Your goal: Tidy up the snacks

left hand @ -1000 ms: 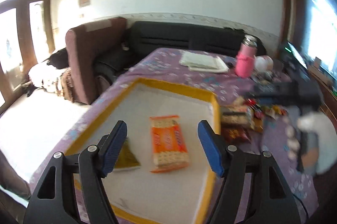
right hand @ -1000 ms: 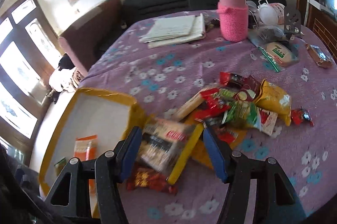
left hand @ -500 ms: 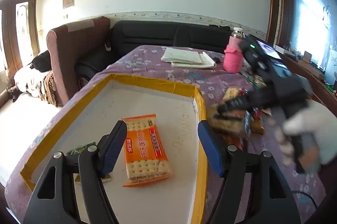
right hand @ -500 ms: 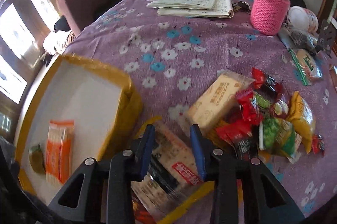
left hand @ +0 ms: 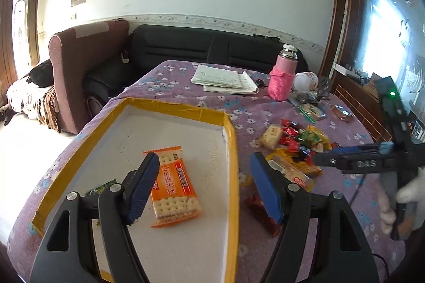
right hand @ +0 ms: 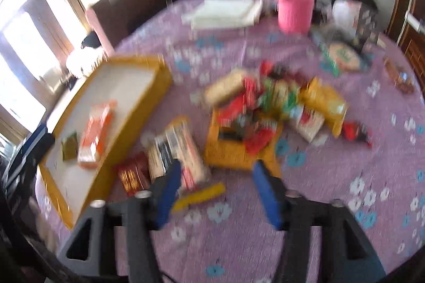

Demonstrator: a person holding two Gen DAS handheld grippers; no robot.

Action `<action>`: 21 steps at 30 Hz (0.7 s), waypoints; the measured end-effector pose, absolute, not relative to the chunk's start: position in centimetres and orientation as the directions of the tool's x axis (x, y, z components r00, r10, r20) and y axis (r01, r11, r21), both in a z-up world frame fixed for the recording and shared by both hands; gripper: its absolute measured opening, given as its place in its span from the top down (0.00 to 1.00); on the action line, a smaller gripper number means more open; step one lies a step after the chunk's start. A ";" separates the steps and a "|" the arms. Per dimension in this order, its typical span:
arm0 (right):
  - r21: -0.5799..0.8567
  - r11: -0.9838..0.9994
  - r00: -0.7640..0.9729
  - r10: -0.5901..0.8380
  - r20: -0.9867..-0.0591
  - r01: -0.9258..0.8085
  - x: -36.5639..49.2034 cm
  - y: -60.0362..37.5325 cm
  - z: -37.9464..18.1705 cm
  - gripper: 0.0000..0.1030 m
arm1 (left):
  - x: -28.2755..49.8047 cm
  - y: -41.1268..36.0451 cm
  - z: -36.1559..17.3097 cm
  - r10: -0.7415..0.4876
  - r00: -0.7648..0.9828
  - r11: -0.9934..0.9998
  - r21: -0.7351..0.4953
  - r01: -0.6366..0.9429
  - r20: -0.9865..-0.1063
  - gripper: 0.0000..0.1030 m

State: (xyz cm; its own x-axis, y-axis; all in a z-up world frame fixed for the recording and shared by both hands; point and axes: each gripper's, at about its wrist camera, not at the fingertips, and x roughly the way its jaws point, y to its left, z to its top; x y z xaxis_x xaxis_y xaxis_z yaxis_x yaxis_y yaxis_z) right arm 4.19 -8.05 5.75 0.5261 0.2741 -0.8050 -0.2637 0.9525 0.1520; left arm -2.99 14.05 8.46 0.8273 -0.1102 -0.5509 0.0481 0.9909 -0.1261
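Note:
A white tray with a yellow rim [left hand: 230,139] lies on the purple flowered table. An orange cracker pack [left hand: 174,186] and a small green packet [left hand: 102,188] lie in it. My left gripper [left hand: 205,187] is open and empty above the tray's right side. A pile of snacks [left hand: 297,142] lies right of the tray. My right gripper [right hand: 217,192] is open and empty, above the table near a yellow-edged biscuit pack [right hand: 183,150] and a dark red packet [right hand: 132,174]. The right wrist view is blurred; the tray [right hand: 156,86] and snack pile [right hand: 271,102] show in it.
A pink-sleeved bottle [left hand: 283,77], a stack of papers [left hand: 225,78], a white cup [left hand: 306,81] and more packets [left hand: 310,109] stand at the far side of the table. A black sofa [left hand: 202,46] and a maroon armchair [left hand: 87,57] stand behind it.
My right gripper was closed around the yellow-edged biscuit pack; now it is open, pulled back, and the pack lies on the table beside the tray. My left gripper stayed open over the tray.

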 end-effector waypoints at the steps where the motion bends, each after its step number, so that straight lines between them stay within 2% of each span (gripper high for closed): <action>1: 0.161 0.947 0.521 0.289 -0.803 -0.278 4.6 -7.4 5.5 0.29 | -3.1 14.1 8.6 -0.115 0.823 0.990 -0.131 0.049 -0.556 0.31; 3: 0.182 0.947 0.515 0.298 -0.804 -0.264 5.9 -6.8 5.0 0.31 | -3.7 14.2 8.8 -0.122 0.810 0.988 -0.146 0.046 -0.573 0.31; 7: 0.205 0.971 0.545 0.237 -0.804 -0.119 9.6 -8.5 4.5 0.38 | -4.5 14.8 9.5 -0.124 0.805 0.988 -0.151 0.044 -0.580 0.31; 9: 0.281 0.960 0.525 0.246 -0.815 -0.014 10.6 -10.6 3.9 0.49 | -4.4 15.1 9.8 -0.133 0.799 0.986 -0.158 0.048 -0.586 0.31; 13: 0.360 0.931 0.512 0.283 -0.811 0.056 11.7 -11.9 2.9 0.50 | -3.2 15.4 9.9 -0.184 0.781 0.973 -0.223 0.059 -0.597 0.31; 18: 0.298 0.950 0.513 0.211 -0.832 0.093 13.8 -10.1 2.0 0.48 | -2.5 14.2 9.2 -0.189 0.768 0.974 -0.215 0.068 -0.612 0.31; 21: 0.195 0.979 0.481 0.142 -0.865 0.062 14.1 -8.7 1.4 0.54 | -2.3 13.5 8.9 -0.205 0.747 0.973 -0.212 0.087 -0.633 0.31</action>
